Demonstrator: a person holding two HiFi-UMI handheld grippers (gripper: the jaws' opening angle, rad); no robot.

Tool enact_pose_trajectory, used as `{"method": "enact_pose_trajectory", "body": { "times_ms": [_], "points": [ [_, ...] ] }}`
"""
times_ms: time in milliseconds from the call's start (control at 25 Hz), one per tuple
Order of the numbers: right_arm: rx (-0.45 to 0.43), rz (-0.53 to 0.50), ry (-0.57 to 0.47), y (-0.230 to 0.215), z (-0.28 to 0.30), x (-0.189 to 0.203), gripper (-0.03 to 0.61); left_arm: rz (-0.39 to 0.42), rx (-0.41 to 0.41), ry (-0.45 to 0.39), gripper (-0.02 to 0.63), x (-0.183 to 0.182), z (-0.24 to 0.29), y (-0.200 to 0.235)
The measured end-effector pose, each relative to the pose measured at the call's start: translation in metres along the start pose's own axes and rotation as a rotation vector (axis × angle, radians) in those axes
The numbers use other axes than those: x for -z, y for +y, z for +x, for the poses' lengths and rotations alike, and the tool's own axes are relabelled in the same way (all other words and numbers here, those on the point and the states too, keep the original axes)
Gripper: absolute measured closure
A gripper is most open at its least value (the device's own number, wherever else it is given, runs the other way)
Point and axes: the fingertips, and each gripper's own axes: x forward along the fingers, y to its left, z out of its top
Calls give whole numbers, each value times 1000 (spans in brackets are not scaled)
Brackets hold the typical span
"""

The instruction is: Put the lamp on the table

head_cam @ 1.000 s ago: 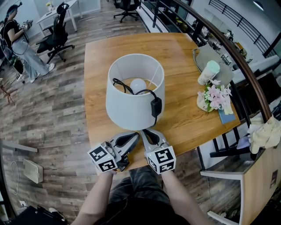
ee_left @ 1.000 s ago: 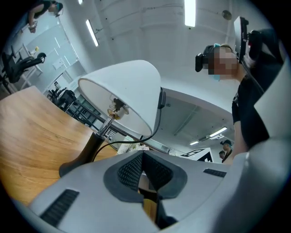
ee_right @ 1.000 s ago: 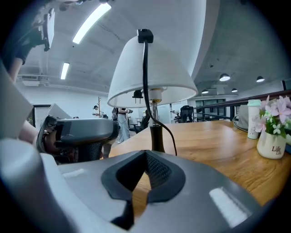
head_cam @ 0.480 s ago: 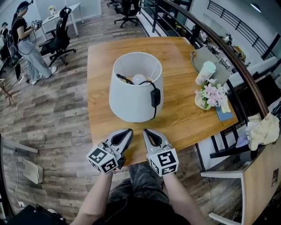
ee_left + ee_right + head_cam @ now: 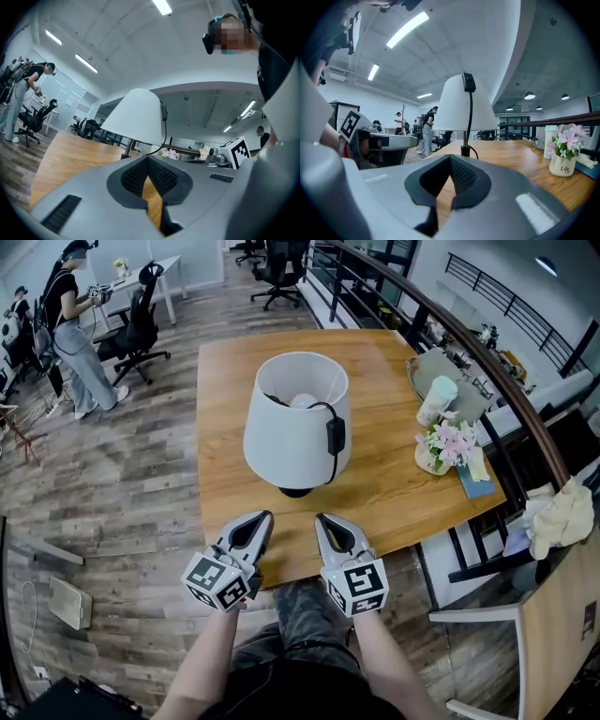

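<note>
The left tool point(image 5: 261, 518) is clenched on nothing: in the left gripper view its grey jaws meet at the tips, and only bare wood shows through the gap behind them. The right tool point(image 5: 325, 519) is also closed and empty, its dark ribbed pads point(image 5: 459, 176) brought together. The two tools hover side by side over the near edge of the light-brown wooden table point(image 5: 225, 493), near the lamp but touching no part of it.

Just ahead of them, the white lamp with a cone-shaped shade point(image 5: 296, 423) stands upright on the table. Its small dark round base point(image 5: 296, 491) sits flat on the wood, roughly midway across. Its black cord with an inline switch point(image 5: 335, 435) is draped over the shade's rim and hangs down the front. Where its plug end lies cannot be made out. Well off to the right stand a small pot of pink flowers point(image 5: 450, 442) and a pale mint-topped cup point(image 5: 437, 399).

The placing looks complete, since the lamp stands on the table unaided and free of both tools. At most, drawing the tools away remains, and perhaps tidying the cord.
</note>
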Motion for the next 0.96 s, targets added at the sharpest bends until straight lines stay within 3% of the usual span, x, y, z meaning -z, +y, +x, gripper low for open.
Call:
{"method": "enact_pose_trajectory", "body": {
  "times_ms": [440,960],
  "points": [
    [30,-23,-35,1,-16,-19,571,43,-90,-31,617,-16,-14,4],
    [52,-44,-75,0,-23,-42,571,63,-100,-64,617,-34,-16,-2]
  ]
}}
